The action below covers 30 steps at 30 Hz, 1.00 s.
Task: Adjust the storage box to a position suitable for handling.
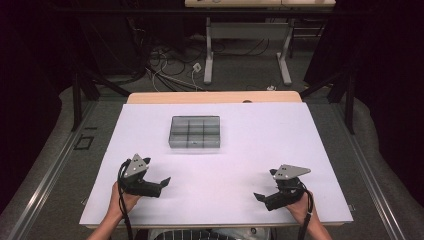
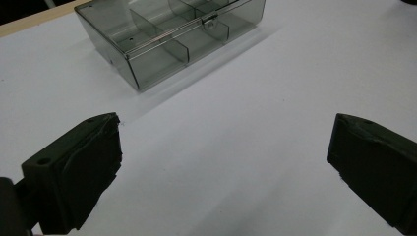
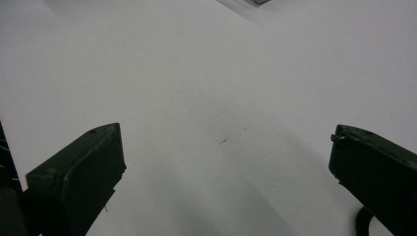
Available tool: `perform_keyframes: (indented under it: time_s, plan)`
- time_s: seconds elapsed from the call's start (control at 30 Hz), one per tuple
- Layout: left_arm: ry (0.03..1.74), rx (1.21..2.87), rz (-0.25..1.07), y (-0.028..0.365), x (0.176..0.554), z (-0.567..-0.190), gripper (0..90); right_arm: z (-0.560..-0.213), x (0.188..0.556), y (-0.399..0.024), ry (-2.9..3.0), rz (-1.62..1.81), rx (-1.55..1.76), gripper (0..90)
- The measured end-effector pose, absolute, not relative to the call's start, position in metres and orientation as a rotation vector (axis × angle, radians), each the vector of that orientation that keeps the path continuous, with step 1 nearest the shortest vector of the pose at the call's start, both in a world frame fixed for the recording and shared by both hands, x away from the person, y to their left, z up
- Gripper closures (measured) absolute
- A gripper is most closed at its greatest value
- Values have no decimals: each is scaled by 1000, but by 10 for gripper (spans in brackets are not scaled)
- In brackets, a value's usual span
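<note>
Between both spread grippers, unlabelled clear compartment box [image 1: 194, 132] sits closed.

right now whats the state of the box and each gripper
compartment box: lid shut, latch closed at the front, compartments look empty, flat on the table
left gripper: open, holding nothing, apart from the box
right gripper: open, holding nothing, over bare table

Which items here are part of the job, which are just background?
In play: clear compartment box, lid shut; left hand-held gripper and right hand-held gripper, both open and holding nothing.
Background: white table, second table behind, floor cables.
</note>
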<state>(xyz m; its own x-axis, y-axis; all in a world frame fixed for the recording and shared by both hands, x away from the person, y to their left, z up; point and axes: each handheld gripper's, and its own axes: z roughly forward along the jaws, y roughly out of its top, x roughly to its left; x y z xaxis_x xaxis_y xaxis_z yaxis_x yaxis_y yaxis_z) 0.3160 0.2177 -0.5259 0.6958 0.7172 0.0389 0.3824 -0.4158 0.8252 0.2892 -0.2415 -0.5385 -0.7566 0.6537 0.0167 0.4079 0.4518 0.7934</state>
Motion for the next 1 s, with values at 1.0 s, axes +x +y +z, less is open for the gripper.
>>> perform_keyframes:
  time_s: [1.0]
  plan:
    - [911, 2035, 498, 217, 379, -518, 2, -539, 289, -241, 2416, 1190, 907, 0]
